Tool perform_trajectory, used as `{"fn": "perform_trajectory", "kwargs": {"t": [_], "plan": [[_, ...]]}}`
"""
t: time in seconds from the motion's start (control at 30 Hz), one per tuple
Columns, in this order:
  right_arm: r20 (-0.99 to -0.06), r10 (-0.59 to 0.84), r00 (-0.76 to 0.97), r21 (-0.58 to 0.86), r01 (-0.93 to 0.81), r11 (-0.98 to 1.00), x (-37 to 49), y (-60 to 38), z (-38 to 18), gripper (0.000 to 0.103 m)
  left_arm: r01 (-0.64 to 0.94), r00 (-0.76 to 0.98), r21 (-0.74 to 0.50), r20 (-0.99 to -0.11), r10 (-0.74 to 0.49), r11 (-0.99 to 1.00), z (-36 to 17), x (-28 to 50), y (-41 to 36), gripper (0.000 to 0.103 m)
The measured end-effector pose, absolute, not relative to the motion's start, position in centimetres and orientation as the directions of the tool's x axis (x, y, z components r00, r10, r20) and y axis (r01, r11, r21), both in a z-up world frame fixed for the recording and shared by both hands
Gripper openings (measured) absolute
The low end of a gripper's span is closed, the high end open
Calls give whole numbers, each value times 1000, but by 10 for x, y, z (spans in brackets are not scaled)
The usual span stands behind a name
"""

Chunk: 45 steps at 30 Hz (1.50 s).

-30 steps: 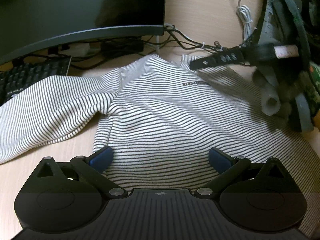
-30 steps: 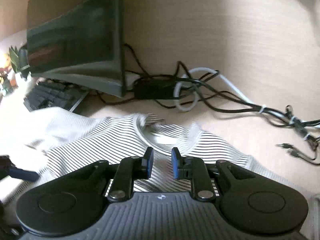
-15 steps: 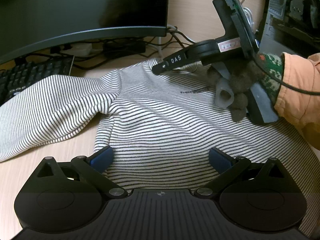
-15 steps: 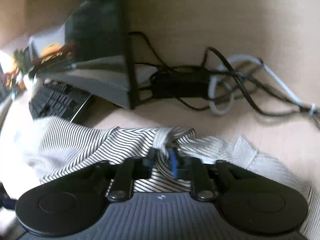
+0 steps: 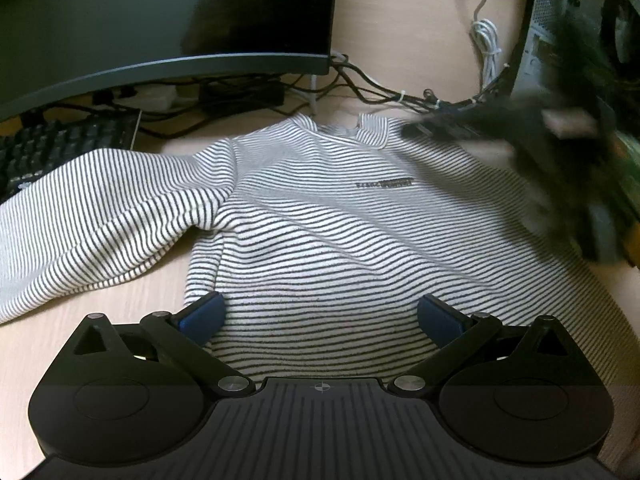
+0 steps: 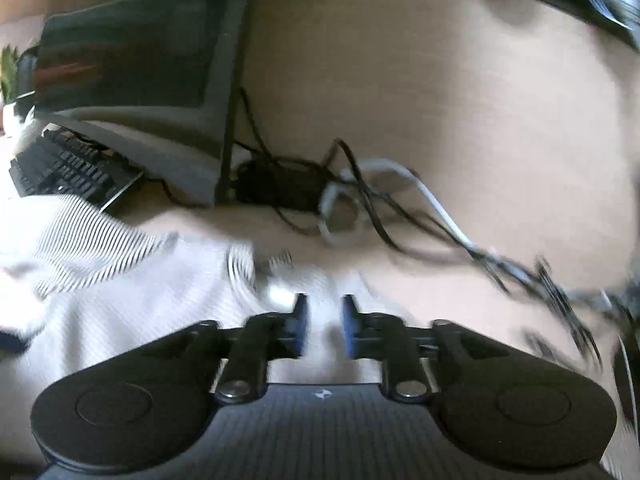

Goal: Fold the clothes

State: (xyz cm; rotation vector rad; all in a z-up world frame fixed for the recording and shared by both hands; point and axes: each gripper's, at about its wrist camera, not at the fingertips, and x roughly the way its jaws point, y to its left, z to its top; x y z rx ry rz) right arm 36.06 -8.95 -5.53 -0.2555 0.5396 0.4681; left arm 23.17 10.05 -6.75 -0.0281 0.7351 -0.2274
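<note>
A white sweater with thin black stripes (image 5: 320, 232) lies front up and flat on the wooden desk, collar toward the monitor, its left sleeve (image 5: 92, 216) spread out to the left. My left gripper (image 5: 320, 316) is wide open over the sweater's lower hem and holds nothing. My right gripper (image 6: 323, 324) hovers over the collar area of the sweater (image 6: 132, 304), its jaws a narrow gap apart with no cloth between them. The right wrist view is blurred by motion. The right gripper also shows as a dark blur in the left wrist view (image 5: 520, 140), at the sweater's right shoulder.
A curved monitor (image 5: 160, 20) stands behind the sweater, with a black keyboard (image 5: 60, 144) at the left. Tangled cables and a black power brick (image 6: 288, 184) lie on the desk behind the collar. A computer case (image 5: 580, 40) stands at the right.
The right gripper let go of the collar it pinched half a second ago, opened slightly and moved right. The collar now lies flat. The left gripper has not moved.
</note>
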Motion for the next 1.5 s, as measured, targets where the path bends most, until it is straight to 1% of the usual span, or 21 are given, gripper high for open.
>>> {"fn": "perform_trajectory", "kwargs": {"t": [0.1,0.17,0.23,0.27,0.3,0.37,0.47,0.57,0.6,0.63,0.67,0.77,0.87,0.97,1.07,1.17,1.27,1.3,1.4,1.5], "plan": [[-554,271,787,-94,-382,919,324,-119,-58,32,208,716,-124,-656,-238,970,-67,231,104,103],[-532,156,832,-139,-267,953,302,-138,-53,32,217,715,-139,-651,-254,966,-67,232,107,103],[-503,38,863,-211,-165,963,285,-152,-48,41,227,714,-154,-646,-271,962,-68,232,109,103],[-490,-19,871,-264,-128,956,282,-157,-46,51,232,712,-156,-645,-277,960,-68,233,110,103],[-485,-71,871,-321,-102,942,281,-161,-45,57,237,711,-155,-646,-280,959,-68,232,110,103],[-479,-140,866,-400,-73,914,282,-167,-48,57,245,709,-156,-644,-287,957,-68,231,111,103],[-442,-252,861,-542,-33,840,290,-169,-60,57,250,709,-168,-639,-299,954,-68,229,113,103],[-444,-274,853,-593,-51,804,305,-171,-67,56,258,707,-175,-636,-309,950,-68,228,116,103],[-455,-265,850,-583,-59,810,310,-173,-65,52,259,707,-177,-635,-312,949,-68,228,116,103],[-467,-257,846,-572,-68,817,316,-174,-64,27,267,704,-176,-636,-317,947,-68,227,115,103],[-477,-254,841,-558,-67,827,320,-175,-60,9,276,701,-175,-636,-322,945,-68,227,114,103],[-424,-275,863,-533,8,846,315,-186,-36,5,300,691,-171,-639,-337,938,-68,226,111,103],[-364,-307,880,-477,107,872,295,-207,-3,4,330,678,-169,-642,-358,929,-68,224,106,103],[-288,-315,904,-441,166,882,271,-218,33,3,371,657,-172,-646,-389,913,-68,218,100,103],[-214,-291,932,-383,194,903,254,-222,74,3,406,636,-185,-646,-422,895,-68,211,96,103],[-183,-220,958,-291,161,943,241,-218,108,3,414,618,-224,-643,-453,882,-66,210,102,103],[-192,-78,978,-167,45,985,238,-205,131,3,339,619,-326,-629,-470,882,-57,215,123,103],[-195,-43,980,-152,13,988,241,-196,132,3,307,629,-355,-621,-468,883,-53,215,132,103],[-202,61,977,-107,-84,991,250,-168,135,3,226,683,-374,-597,-420,900,-35,214,154,103],[-216,143,966,-109,-169,980,261,-131,129,3,173,707,-398,-587,-395,901,-18,212,175,103]]}}
